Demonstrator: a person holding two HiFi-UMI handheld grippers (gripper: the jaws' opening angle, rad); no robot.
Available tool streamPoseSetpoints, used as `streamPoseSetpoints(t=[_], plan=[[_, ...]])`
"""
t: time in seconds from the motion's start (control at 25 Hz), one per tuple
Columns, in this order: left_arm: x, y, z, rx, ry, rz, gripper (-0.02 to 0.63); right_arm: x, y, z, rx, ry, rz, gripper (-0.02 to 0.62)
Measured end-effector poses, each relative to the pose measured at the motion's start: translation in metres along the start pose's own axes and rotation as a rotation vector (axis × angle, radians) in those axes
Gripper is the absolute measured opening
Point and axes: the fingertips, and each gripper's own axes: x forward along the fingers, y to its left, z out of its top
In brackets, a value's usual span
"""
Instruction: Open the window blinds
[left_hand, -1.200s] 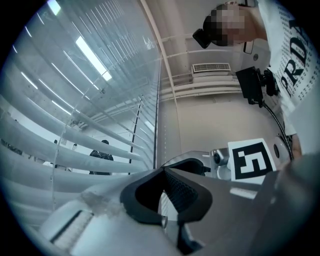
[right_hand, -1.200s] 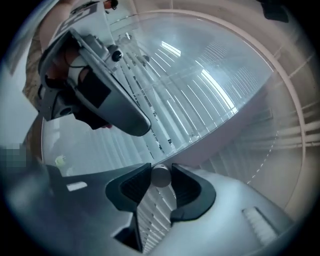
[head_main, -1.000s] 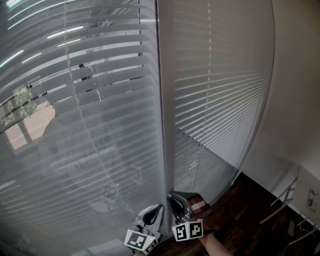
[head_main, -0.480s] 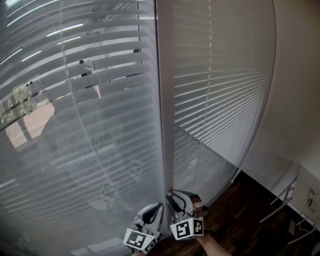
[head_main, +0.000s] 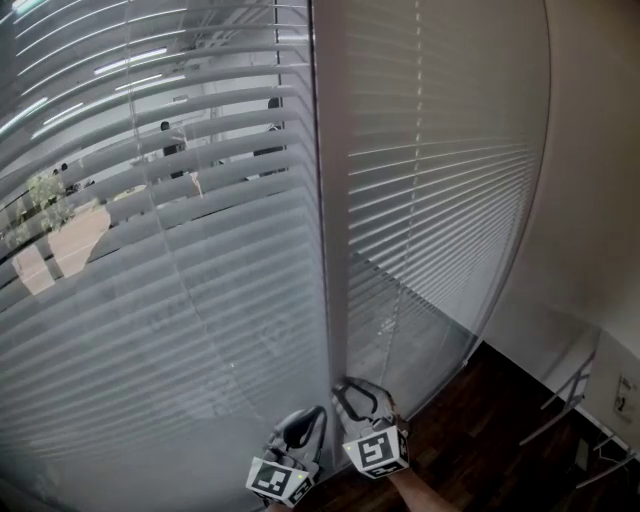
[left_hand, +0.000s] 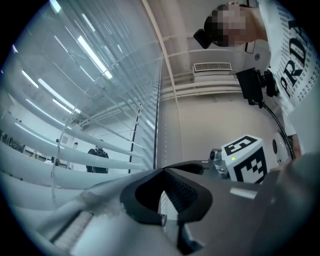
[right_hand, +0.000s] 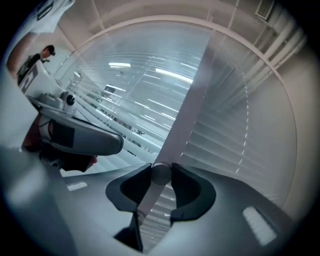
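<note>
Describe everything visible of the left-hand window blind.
The left-hand blind is made of pale grey horizontal slats, with streaks of light reflected across them. Its upper slats are tilted partly open, showing people, a tree and pavement beyond; the lower ones look closed. Thin cords run down it. The mullion bounds its right edge.

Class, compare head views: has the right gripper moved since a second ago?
Yes. The right gripper, shut on the wand, rolled in place beside the window post: its marker cube showed two faces, now one.
</note>
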Motion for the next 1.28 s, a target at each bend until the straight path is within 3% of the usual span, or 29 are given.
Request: streamPoseSetpoints(t=[0.6,0.72,1.0,1.12,1.28], plan=[[0.0014,-0.0037,0.0002,-0.013,-0.003,-0.007,-0.008,-0.0008,-0.0082,-0.0038,0.543,-0.097,0.021,0.124],[0.0016,-0.0052,0.0002,-0.012,-0.004,-0.011,-0.008,-0.001,-0.0086,-0.0044,0.581,-0.105,0.019,0.126],[0.0,-0.004,0.0011,-0.01,-0.005,-0.006,-0.008,-0.0004,-0.008,-0.0045,0.503,-0.082,0.036,0.127],[-0.0011,-0.002,0.0017,-0.008,-0.008,-0.001,-0.008,-0.002,-0.0062,-0.0056,0.348,-0.036,0.069,0.129],[-0.0017,0.0003,0.0056,-0.007,-0.011,0.005,-0.008,-0.0051,-0.004,0.0019,0.044,0.023,0.07,0.149]])
